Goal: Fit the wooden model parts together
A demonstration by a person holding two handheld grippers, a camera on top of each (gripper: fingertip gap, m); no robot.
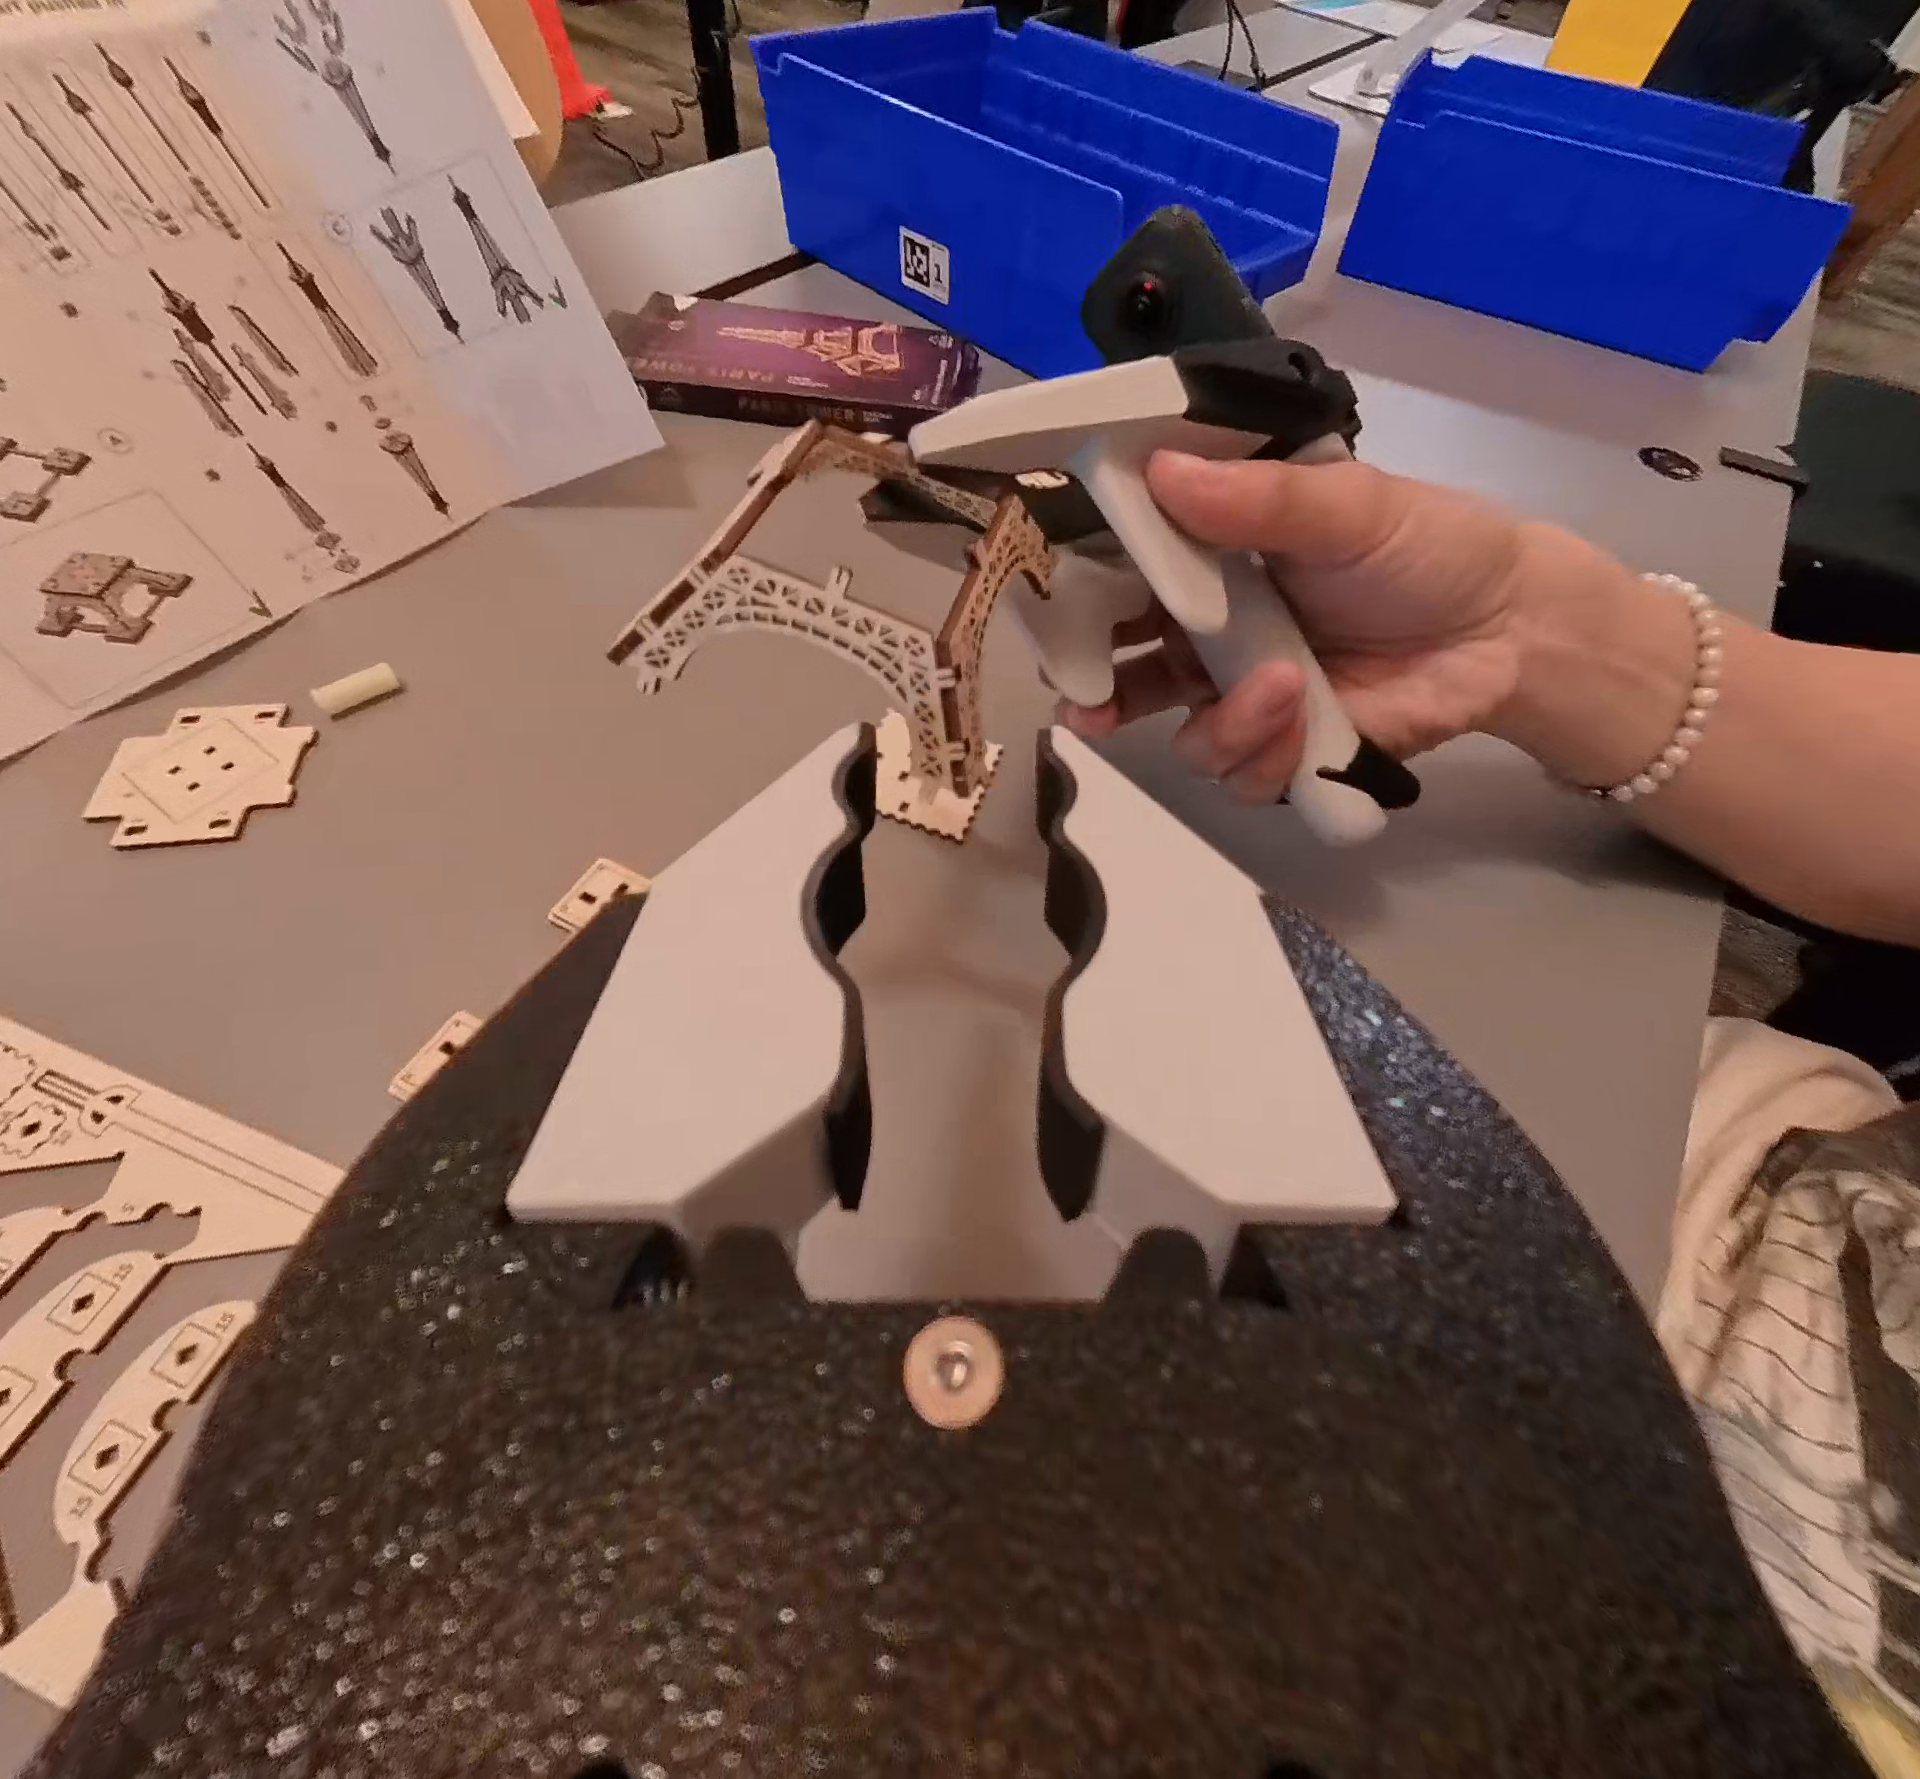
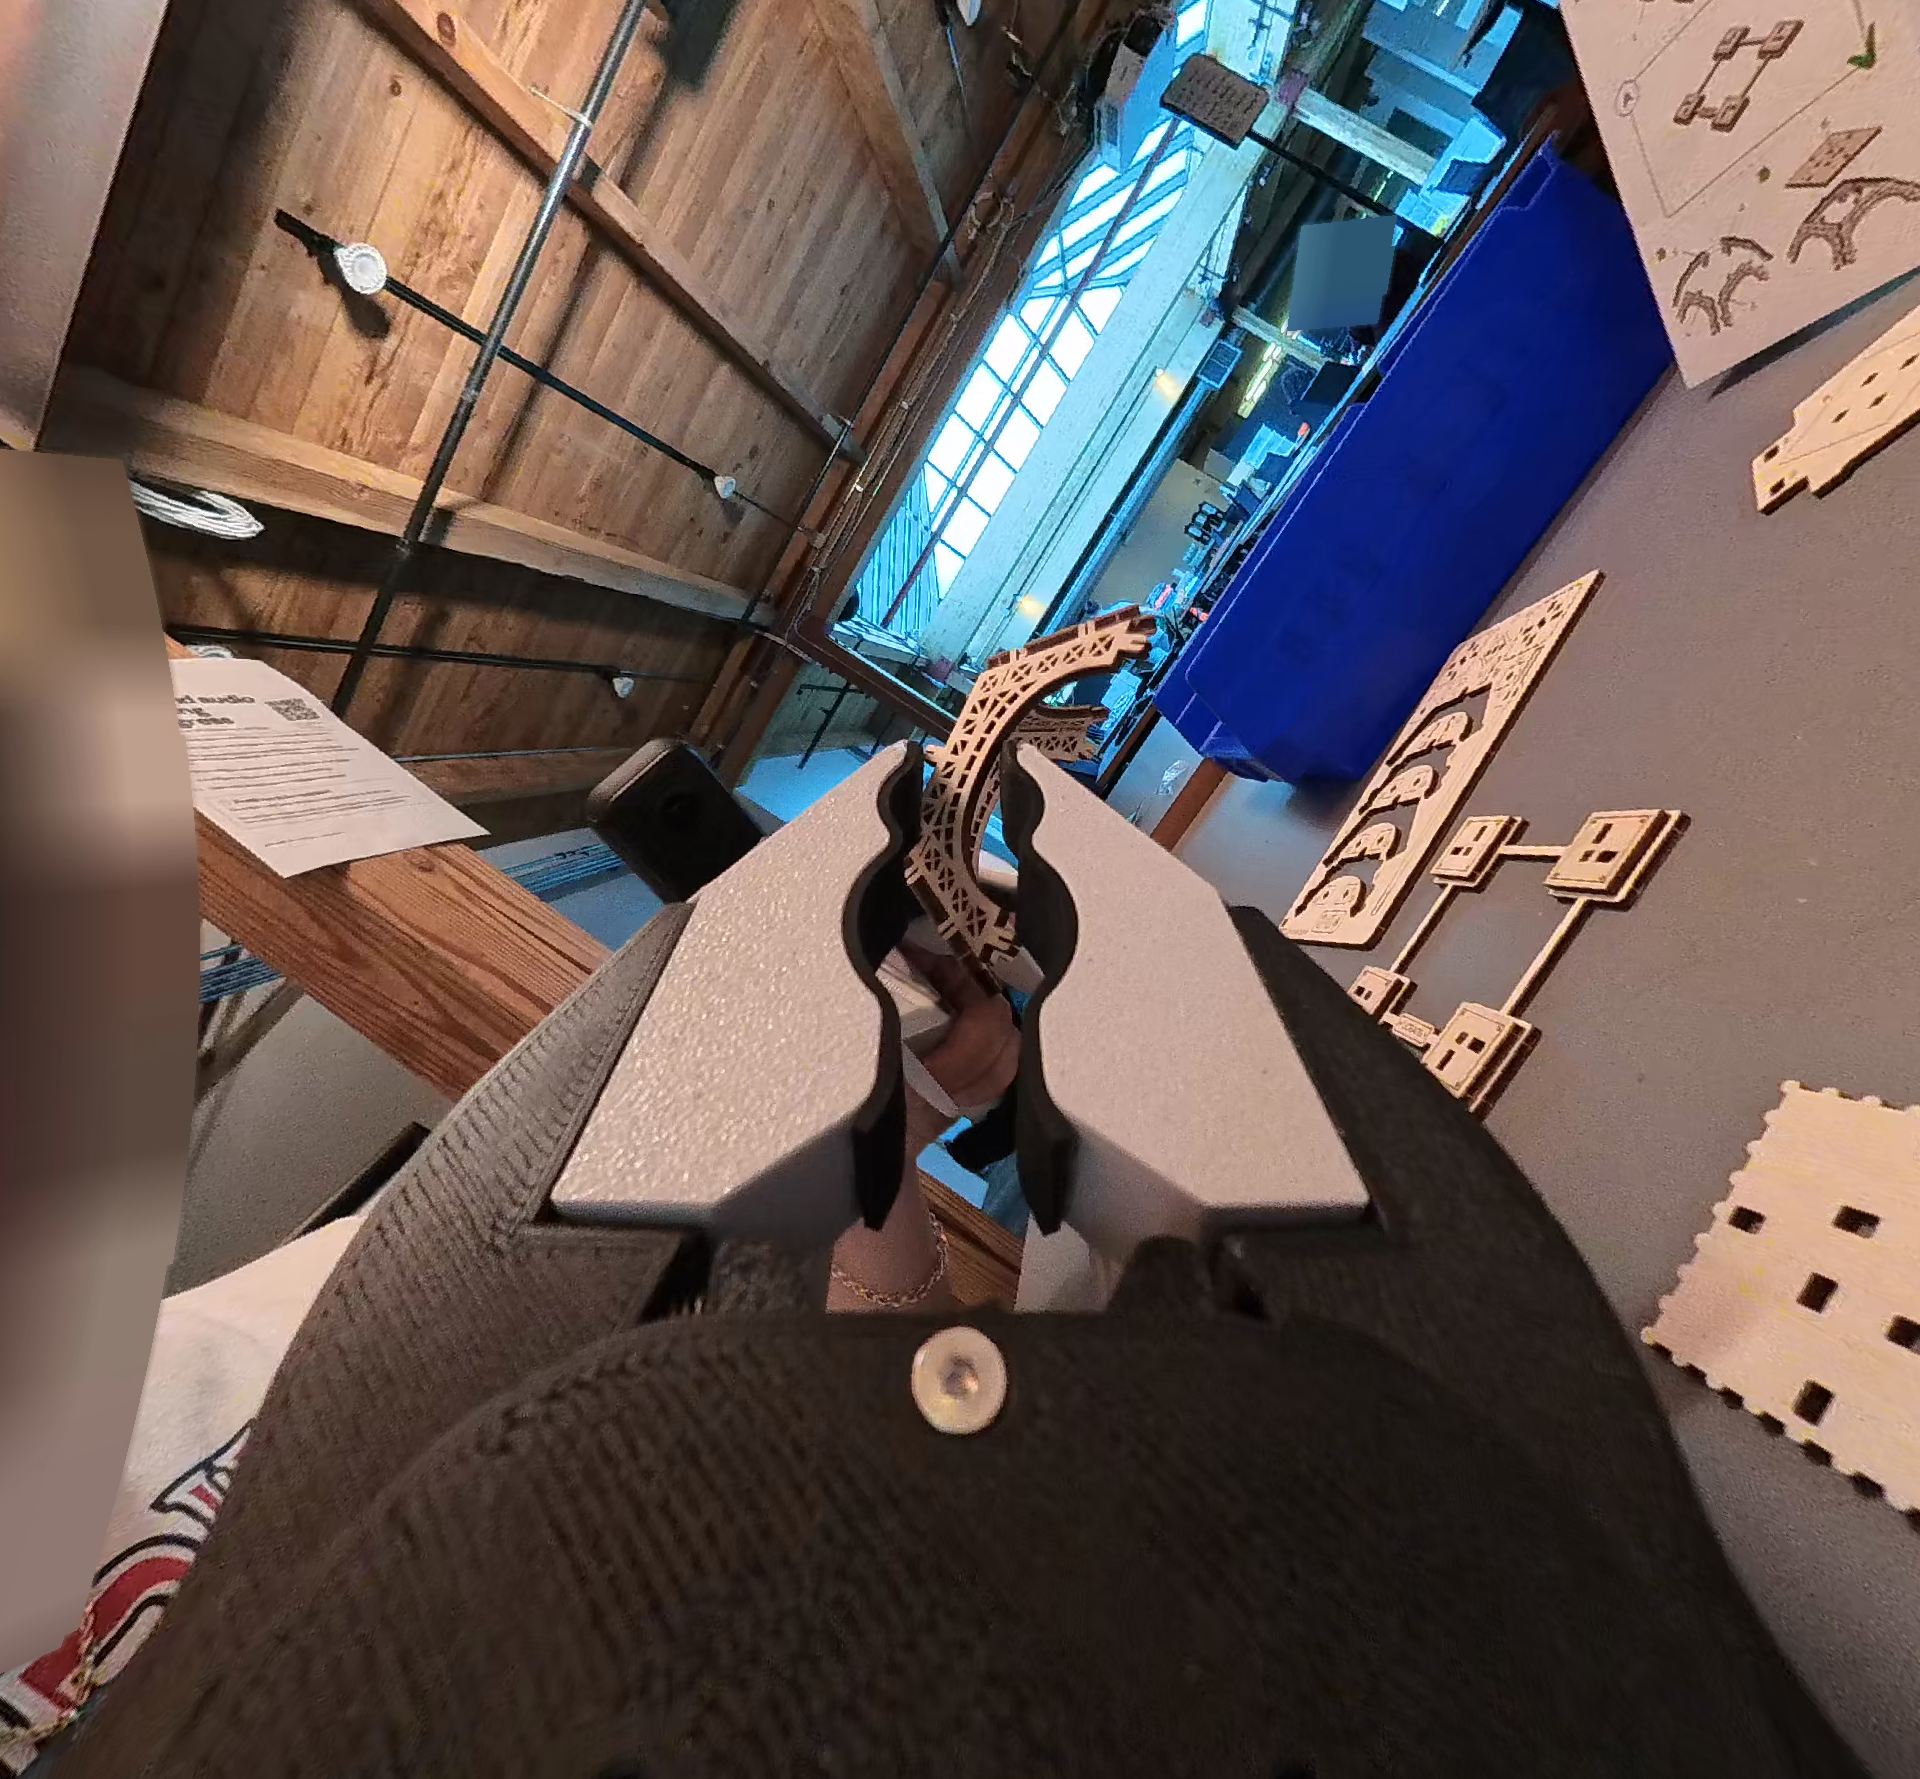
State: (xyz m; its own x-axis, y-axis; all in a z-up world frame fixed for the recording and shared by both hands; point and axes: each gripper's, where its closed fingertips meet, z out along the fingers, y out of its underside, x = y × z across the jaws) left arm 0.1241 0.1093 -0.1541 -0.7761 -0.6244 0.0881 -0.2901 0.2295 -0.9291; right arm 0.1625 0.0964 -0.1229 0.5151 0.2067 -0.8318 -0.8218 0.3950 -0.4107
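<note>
The wooden arch assembly [image 1: 831, 607] is made of lattice arches joined at the corners and is held up above the grey table [image 1: 468, 794]. My right gripper [image 2: 964, 773] is shut on one curved arch leg [image 2: 971, 836]. In the left wrist view a hand holds this right gripper [image 1: 966, 472] against the top of the assembly. My left gripper [image 1: 954, 753] is open. The assembly's small square foot plate [image 1: 940, 794] sits between its fingertips, and I cannot tell whether they touch it.
An instruction sheet [image 1: 260, 295], a purple box [image 1: 810, 368] and two blue bins [image 1: 1039, 171] stand at the back. Loose wooden parts lie on the table: a square plate with holes [image 1: 197, 773], part sheets [image 1: 114, 1314], a four-pad frame [image 2: 1496, 929] and a small pale cylinder [image 1: 355, 690]. My right fingertips sit around 5 cm from my left ones. Both grippers' tips are roughly 25 cm from the small pale cylinder [image 1: 355, 690].
</note>
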